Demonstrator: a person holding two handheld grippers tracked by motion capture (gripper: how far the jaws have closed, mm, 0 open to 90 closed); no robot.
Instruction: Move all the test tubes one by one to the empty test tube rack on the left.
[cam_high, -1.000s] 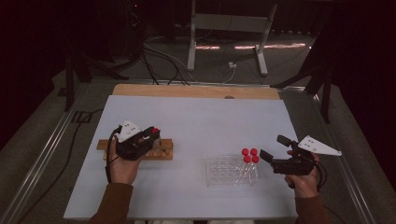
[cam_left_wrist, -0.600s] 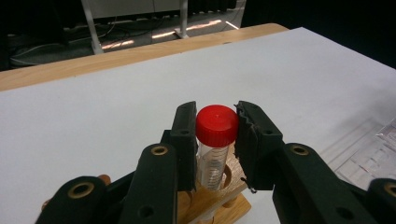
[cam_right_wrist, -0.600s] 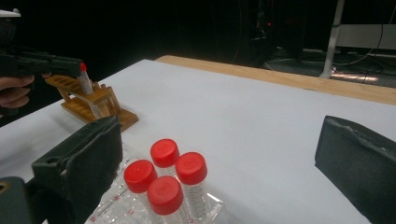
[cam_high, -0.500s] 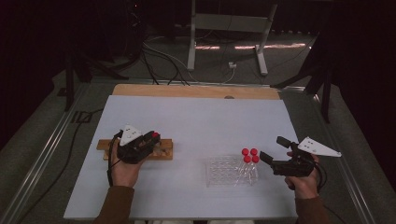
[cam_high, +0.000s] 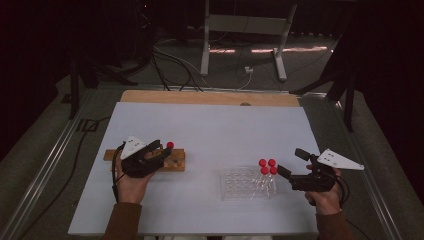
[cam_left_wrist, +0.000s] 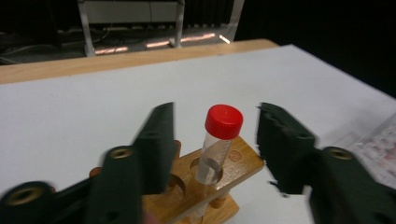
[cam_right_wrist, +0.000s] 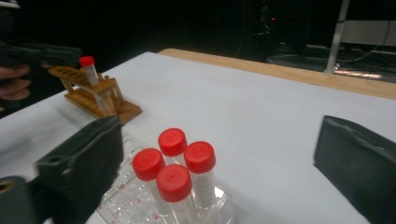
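A clear tube with a red cap (cam_left_wrist: 219, 140) stands upright in the end hole of a wooden rack (cam_left_wrist: 238, 163). My left gripper (cam_left_wrist: 215, 109) is open, one jaw on each side of the tube and not touching it. From above, the left gripper (cam_high: 161, 151) sits over the wooden rack (cam_high: 176, 163), with the tube's red cap (cam_high: 170, 145) at its tip. My right gripper (cam_high: 291, 162) is open just right of several red-capped tubes (cam_high: 267, 166) that stand in a clear plastic rack (cam_high: 240, 184). These tubes (cam_right_wrist: 180, 163) lie between and below its spread jaws.
The white table sheet (cam_high: 220, 130) has open room in the middle and at the back, ending at a wooden edge strip (cam_high: 210, 97). The wooden rack (cam_right_wrist: 93, 93) and the left hand (cam_right_wrist: 14, 86) appear far off in the right gripper view. Cables and a metal stand lie beyond the table.
The left gripper has shifted slightly along the wooden rack while the capped tube stays at the rack's right end. The right gripper has edged a little left toward the clear rack.
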